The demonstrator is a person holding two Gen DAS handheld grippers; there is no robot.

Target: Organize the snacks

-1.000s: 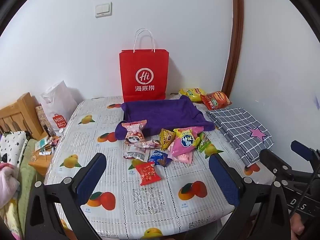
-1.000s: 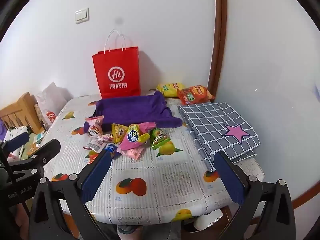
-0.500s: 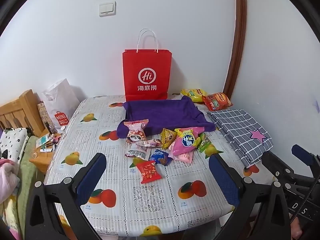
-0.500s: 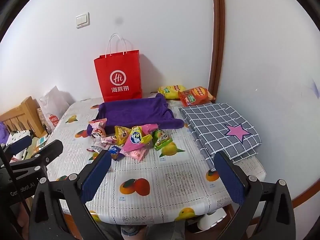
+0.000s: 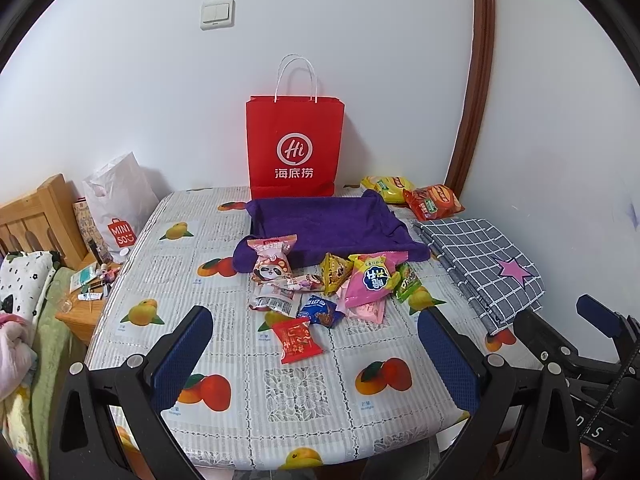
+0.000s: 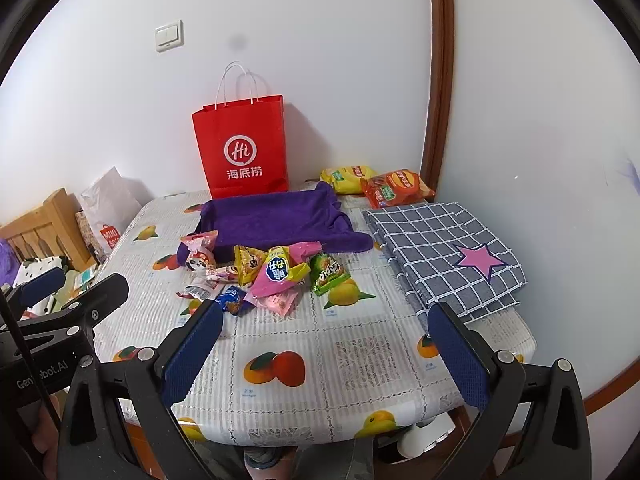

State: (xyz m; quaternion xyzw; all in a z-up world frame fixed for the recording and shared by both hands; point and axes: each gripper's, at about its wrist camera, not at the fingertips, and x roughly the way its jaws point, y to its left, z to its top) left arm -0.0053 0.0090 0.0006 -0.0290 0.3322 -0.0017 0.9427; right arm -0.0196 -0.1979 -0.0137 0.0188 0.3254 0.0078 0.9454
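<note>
Bench: a small bench (image 5: 304,396) under a fruit-print cloth, set in a corner of white walls.
Snacks: a loose cluster of small packets (image 5: 332,288) lies mid-bench, just in front of a purple towel tray (image 5: 320,224); among them a panda-print packet (image 5: 272,268), a pink packet (image 5: 370,280), a green packet (image 6: 328,272), a blue packet (image 5: 320,312), and a red packet (image 5: 296,338) nearest the camera.
Far corner: yellow chip bag (image 5: 386,188) and orange chip bag (image 5: 434,202), well apart from the cluster.
Behind tray: upright red paper bag (image 5: 294,148) against the wall.
Right side: folded grey checked cloth (image 6: 444,248) with a pink star.
Left gripper (image 5: 316,356): spread wide, holding nothing, hovering over the near edge.
Right gripper (image 6: 326,354): spread wide, empty, above the near edge beside the left one.
</note>
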